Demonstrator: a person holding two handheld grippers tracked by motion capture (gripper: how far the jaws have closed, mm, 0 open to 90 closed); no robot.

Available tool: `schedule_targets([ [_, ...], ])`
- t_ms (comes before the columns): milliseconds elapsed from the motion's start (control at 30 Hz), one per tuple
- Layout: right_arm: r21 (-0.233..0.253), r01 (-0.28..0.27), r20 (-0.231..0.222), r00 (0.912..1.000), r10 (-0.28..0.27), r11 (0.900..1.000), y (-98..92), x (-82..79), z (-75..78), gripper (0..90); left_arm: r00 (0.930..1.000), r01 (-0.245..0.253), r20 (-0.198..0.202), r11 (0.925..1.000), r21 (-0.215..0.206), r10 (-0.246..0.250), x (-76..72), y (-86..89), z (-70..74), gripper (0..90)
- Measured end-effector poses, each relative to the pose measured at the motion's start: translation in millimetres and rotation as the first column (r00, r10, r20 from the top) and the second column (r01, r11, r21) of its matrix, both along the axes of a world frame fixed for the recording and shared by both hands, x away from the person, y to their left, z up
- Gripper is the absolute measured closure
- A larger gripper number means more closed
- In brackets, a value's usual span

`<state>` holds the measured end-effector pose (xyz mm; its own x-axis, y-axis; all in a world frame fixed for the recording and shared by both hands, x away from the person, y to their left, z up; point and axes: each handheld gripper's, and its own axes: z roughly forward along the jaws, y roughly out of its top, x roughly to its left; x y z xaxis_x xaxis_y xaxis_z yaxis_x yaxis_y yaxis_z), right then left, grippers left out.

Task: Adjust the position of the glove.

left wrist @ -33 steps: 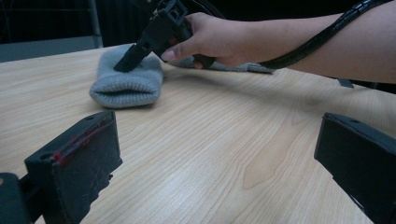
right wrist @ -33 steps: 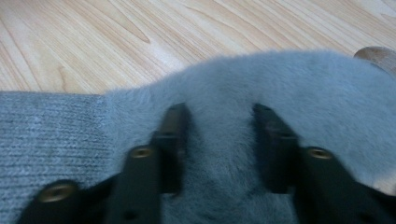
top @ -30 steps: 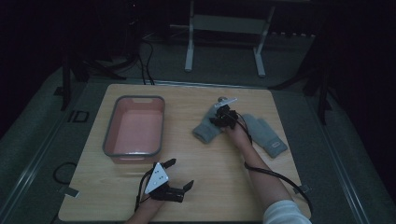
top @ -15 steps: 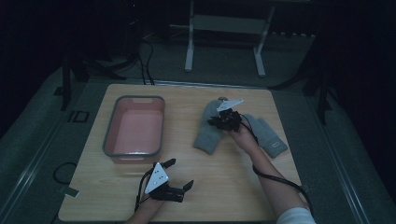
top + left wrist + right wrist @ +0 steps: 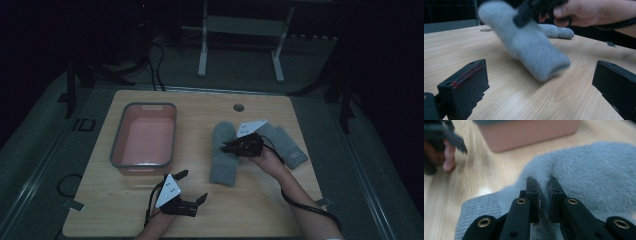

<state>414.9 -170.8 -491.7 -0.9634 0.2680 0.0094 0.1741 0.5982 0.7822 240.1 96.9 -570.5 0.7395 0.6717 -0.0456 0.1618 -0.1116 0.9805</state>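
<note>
A fuzzy grey mitten [image 5: 223, 156] lies on the wooden table, right of centre, and my right gripper [image 5: 234, 146] is shut on a pinch of its fabric. In the right gripper view the two jaws squeeze the mitten's [image 5: 589, 172] fur between them. The left gripper view has the mitten [image 5: 534, 47] blurred and partly lifted by the right hand [image 5: 584, 11]. A second grey mitten [image 5: 287, 145] lies flat to the right, also seen as the far mitten [image 5: 560, 31]. My left gripper [image 5: 192, 187] rests open near the front edge, with nothing between its jaws.
A pink tub [image 5: 120, 145] with a grey rim stands at the table's left, also visible as the pink tub [image 5: 529, 131]. A round cable hole [image 5: 238, 107] sits near the far edge. A cable trails off the front right from the right forearm.
The right gripper has pulled back toward the person and slightly left, dragging and lifting the mitten it pinches. The left gripper has stayed in place.
</note>
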Motion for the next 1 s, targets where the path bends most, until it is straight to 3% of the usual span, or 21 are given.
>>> schedule_targets([
  [167,-0.056,-0.028,-0.061,0.9978,0.025,0.998,6.1,6.9,-33.2,77.4,1.0000,0.000,0.000,1.0000,0.000,0.000,0.1,0.0,0.0,0.6],
  [233,-0.087,-0.013,-0.078,0.9969,0.006,0.996,8.5,10.8,-43.2,61.1,1.0000,0.000,-0.002,1.0000,-0.003,0.000,0.2,0.1,-0.1,0.6],
  [300,-0.091,-0.017,-0.073,0.9973,0.011,0.996,8.3,11.5,-45.1,50.9,1.0000,-0.001,-0.003,1.0000,-0.003,0.001,0.4,0.3,0.0,0.6],
  [467,-0.057,-0.011,-0.046,0.9989,0.009,0.998,1.9,9.9,-28.2,38.1,1.0000,0.000,-0.002,1.0000,-0.002,0.000,0.2,0.2,0.0,0.6],
  [600,-0.007,0.027,-0.046,0.9986,-0.027,1.000,-10.6,8.4,-11.3,28.9,1.0000,-0.001,-0.003,1.0000,-0.003,0.001,0.2,0.1,0.0,0.6],
  [700,0.023,0.060,-0.031,0.9977,-0.060,0.998,-23.3,7.0,-3.2,27.9,1.0000,-0.002,-0.002,1.0000,-0.002,0.002,0.3,0.1,0.0,0.6],
  [867,0.036,0.143,-0.010,0.9897,-0.143,0.989,-50.5,5.9,4.3,27.9,1.0000,-0.003,-0.005,1.0000,-0.003,0.003,0.4,0.2,0.0,0.6],
  [967,0.023,0.197,0.008,0.9804,-0.197,0.980,-67.3,6.0,6.8,28.7,1.0000,-0.003,-0.005,1.0000,-0.003,0.003,0.4,0.2,0.0,0.6],
  [1000,0.027,0.233,0.018,0.9722,-0.234,0.972,-75.5,6.7,7.9,30.0,1.0000,-0.004,-0.005,1.0000,-0.003,0.004,0.4,0.2,0.0,0.6],
])
